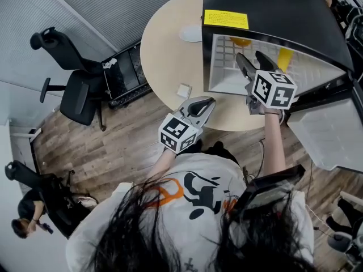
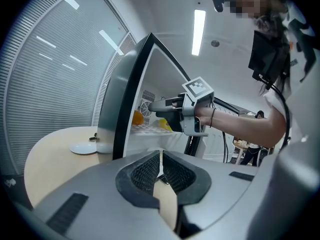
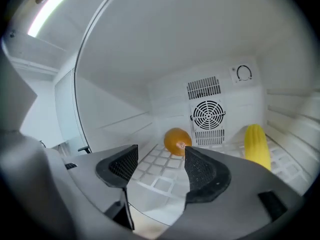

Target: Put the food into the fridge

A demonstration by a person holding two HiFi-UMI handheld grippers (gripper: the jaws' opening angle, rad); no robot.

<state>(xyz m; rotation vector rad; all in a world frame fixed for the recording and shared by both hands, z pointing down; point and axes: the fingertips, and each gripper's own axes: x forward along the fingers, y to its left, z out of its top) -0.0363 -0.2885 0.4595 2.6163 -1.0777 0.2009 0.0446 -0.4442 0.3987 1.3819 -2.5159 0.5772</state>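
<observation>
Orange [image 3: 176, 140] sits on the fridge [image 1: 272, 10] shelf, at the back just in front of the fan grille [image 3: 208, 115]. Yellow oblong fruit [image 3: 256, 145] on the same shelf, toward the fridge's right wall, apart from the orange. Right gripper [image 3: 160, 159] is reaching inside the fridge, jaws spread wide, nothing between them, orange beyond the tips. Left gripper [image 1: 207, 102] is outside the fridge, in front of its open side over the round table [image 1: 164, 50] edge, jaws closed together, nothing held. White dish [image 1: 191, 34] on the table just left of the fridge. Fridge door is open.
</observation>
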